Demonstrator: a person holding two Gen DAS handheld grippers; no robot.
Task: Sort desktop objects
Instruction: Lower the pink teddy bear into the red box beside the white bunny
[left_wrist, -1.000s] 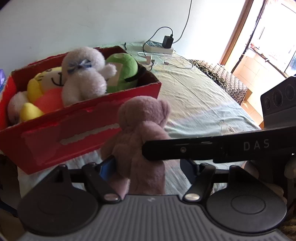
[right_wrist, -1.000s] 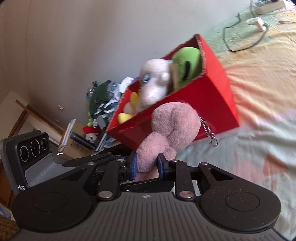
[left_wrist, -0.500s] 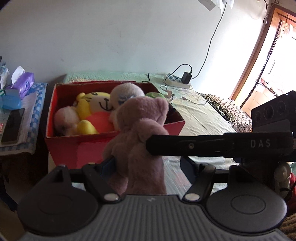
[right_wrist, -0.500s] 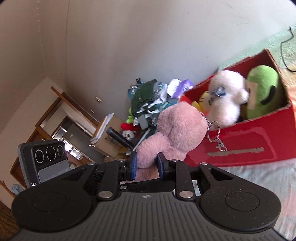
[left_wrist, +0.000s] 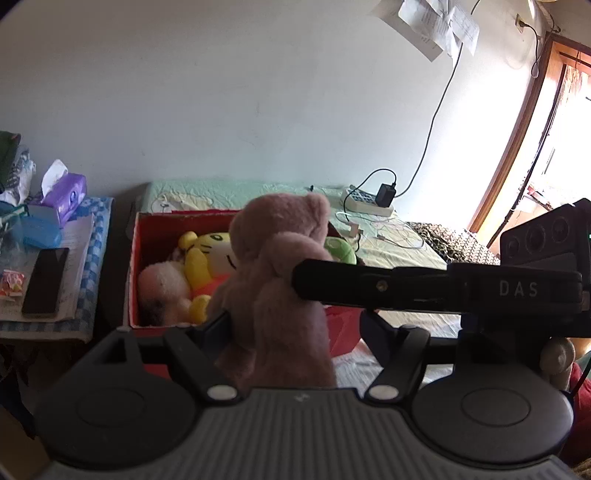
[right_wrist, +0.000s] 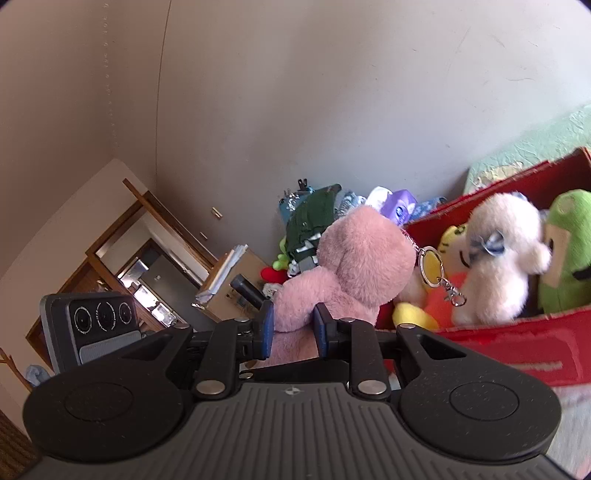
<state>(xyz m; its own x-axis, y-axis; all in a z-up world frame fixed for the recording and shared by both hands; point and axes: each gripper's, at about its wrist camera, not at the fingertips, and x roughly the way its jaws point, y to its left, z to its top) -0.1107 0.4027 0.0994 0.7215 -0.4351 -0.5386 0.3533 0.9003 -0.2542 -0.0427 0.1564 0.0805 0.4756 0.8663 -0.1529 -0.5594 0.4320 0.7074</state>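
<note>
While the right claw (right_wrist: 293, 330) pinches the pink plush bear (right_wrist: 354, 266) by its lower body, held in the air just before the red box (right_wrist: 517, 343), left claw (left_wrist: 295, 332) spreads wide around it. Soft, light, squashy; a body grip suits it best.

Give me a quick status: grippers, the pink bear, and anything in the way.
Right gripper shut on pink bear. Left gripper open around it. Bear held above red box, not in. White plush and other toys crowd it.

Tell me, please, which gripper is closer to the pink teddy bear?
Right. The right gripper is clamped on the pink teddy bear; the left gripper stands open around it, without squeezing.
</note>
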